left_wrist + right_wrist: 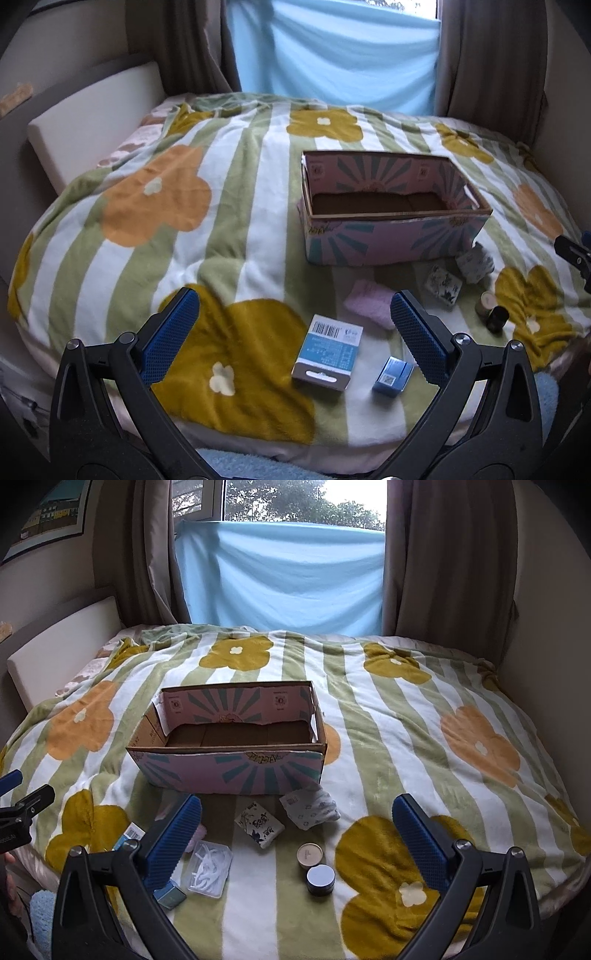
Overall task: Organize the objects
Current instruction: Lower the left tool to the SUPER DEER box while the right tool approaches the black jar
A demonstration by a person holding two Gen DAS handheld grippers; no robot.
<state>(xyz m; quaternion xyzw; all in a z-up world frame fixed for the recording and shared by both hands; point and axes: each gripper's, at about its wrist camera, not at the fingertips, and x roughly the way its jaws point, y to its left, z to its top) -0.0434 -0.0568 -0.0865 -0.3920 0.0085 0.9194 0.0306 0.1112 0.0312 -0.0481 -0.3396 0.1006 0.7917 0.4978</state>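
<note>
A bed is covered by a plush fleece blanket [369,716] with green and white stripes and large orange and mustard flower shapes. An open rectangular cardboard box [236,771] rests on the blanket near the middle of the bed; its outer walls are printed pink with teal sunburst rays, its floor is plain brown board, and nothing is seen inside it.

The loose objects lie on the blanket in front of the box. In the left wrist view a flat blue-and-white carton [327,352] with a barcode is seen, a smaller blue carton [393,375] just beside it, and a soft pink fuzzy cloth [371,302] beyond them. In the right wrist view a clear plastic case [209,867] holding white cord is seen, along with a small printed white box [260,828], a crumpled soft white packet [310,808] touching the box front, and two short round jars: one with a cream lid [309,854], one dark with a grey lid [320,878], just beside each other.

The left tool [295,332] is held above the near edge of the bed, its blue ribbed pads spread wide apart, with nothing gripped. The right tool [297,834] is likewise held wide open and empty, pointed toward the box.
</note>
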